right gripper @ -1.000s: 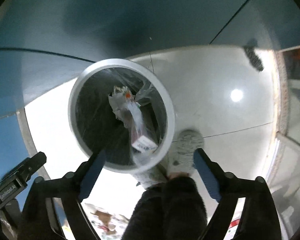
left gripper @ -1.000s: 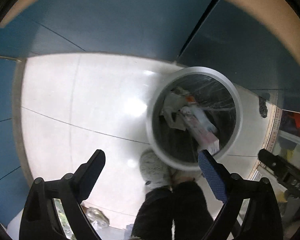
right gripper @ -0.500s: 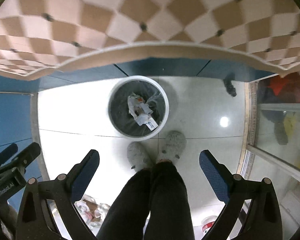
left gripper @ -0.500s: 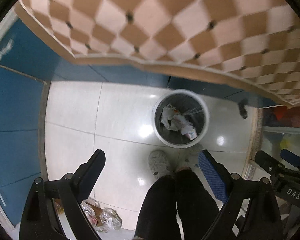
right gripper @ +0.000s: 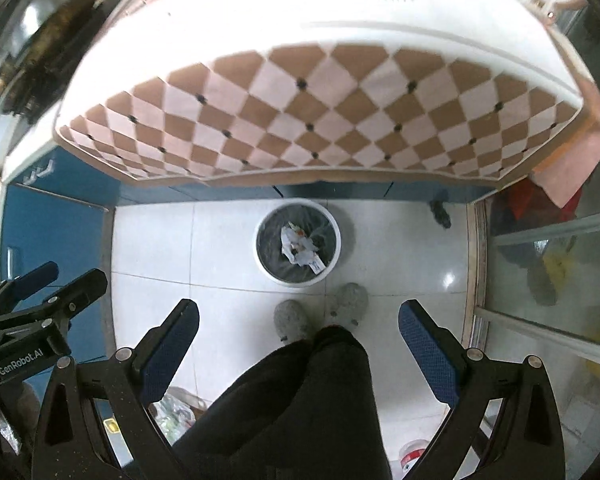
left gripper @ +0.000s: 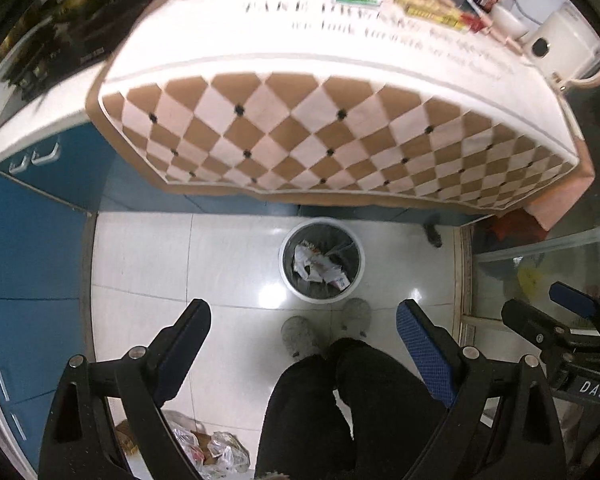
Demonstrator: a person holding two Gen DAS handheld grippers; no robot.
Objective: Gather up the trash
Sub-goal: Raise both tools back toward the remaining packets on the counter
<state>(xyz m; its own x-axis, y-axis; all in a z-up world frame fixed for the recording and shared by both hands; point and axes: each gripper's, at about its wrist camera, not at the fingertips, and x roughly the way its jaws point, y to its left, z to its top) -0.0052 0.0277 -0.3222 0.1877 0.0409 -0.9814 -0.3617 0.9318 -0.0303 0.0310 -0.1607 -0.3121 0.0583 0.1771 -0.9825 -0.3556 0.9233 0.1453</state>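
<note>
A white round bin [left gripper: 321, 299] with a dark liner stands on the floor below the table edge, with crumpled paper and wrappers [left gripper: 318, 266] inside; it also shows in the right wrist view [right gripper: 298, 280]. My left gripper [left gripper: 303, 326] is open and empty, high above the floor. My right gripper [right gripper: 299, 320] is open and empty at a similar height. More wrappers and packets [left gripper: 432, 8] lie on the far part of the tabletop.
A table with a checked brown-and-white cloth [left gripper: 332, 136] overhangs the bin. The person's legs and grey slippers [left gripper: 300, 334] stand just before the bin. Blue cabinets [left gripper: 28, 248] are at left, a glass door [right gripper: 548, 272] at right. Plastic bags [left gripper: 204, 448] lie on the floor.
Both grippers have risen from just above the bin to above table height. The bin now looks small and the tabletop has come into view. Both stayed open.
</note>
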